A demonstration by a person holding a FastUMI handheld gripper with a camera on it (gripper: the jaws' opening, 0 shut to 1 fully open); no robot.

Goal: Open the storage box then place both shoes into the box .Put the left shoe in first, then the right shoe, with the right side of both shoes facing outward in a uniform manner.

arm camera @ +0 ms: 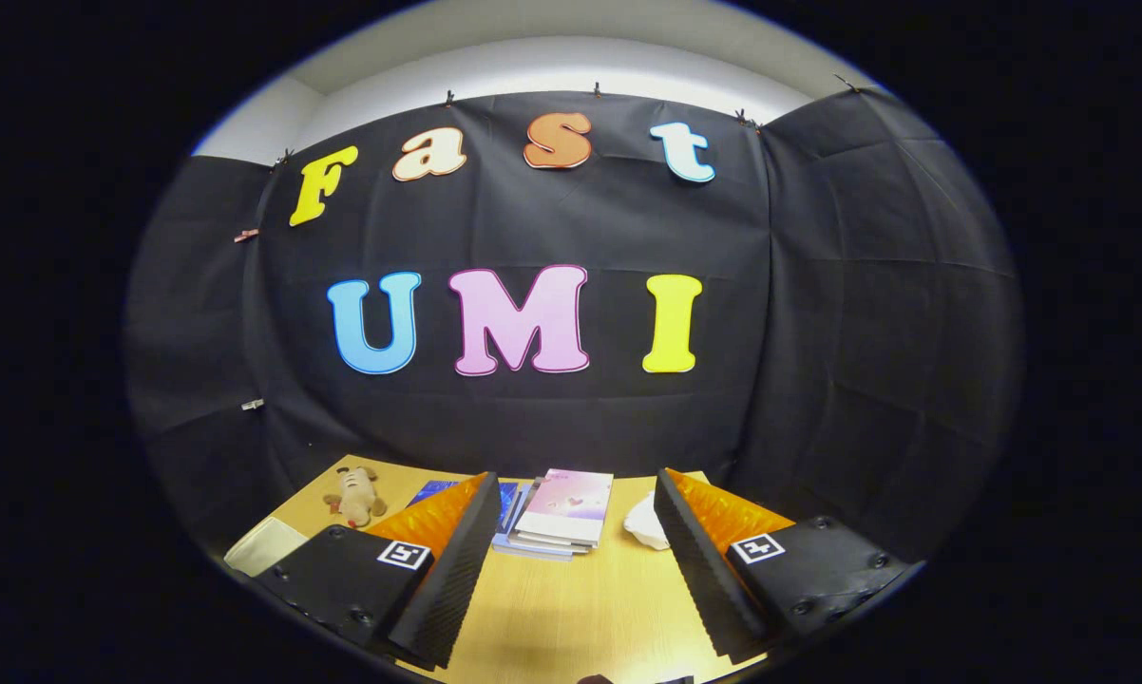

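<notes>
My gripper [576,499] stands open above a wooden table [571,608], with nothing between its fingers. Its two fingers [457,560] point toward the far edge of the table and the black cloth wall. Just beyond the right finger lies a small white object [645,524], partly hidden; I cannot tell what it is.
A stack of books [561,518] with a pink cover on top lies just ahead, between the fingers. A small plush toy [355,496] lies on the table beyond the left finger. A pale flat object [262,544] sits beside the left finger.
</notes>
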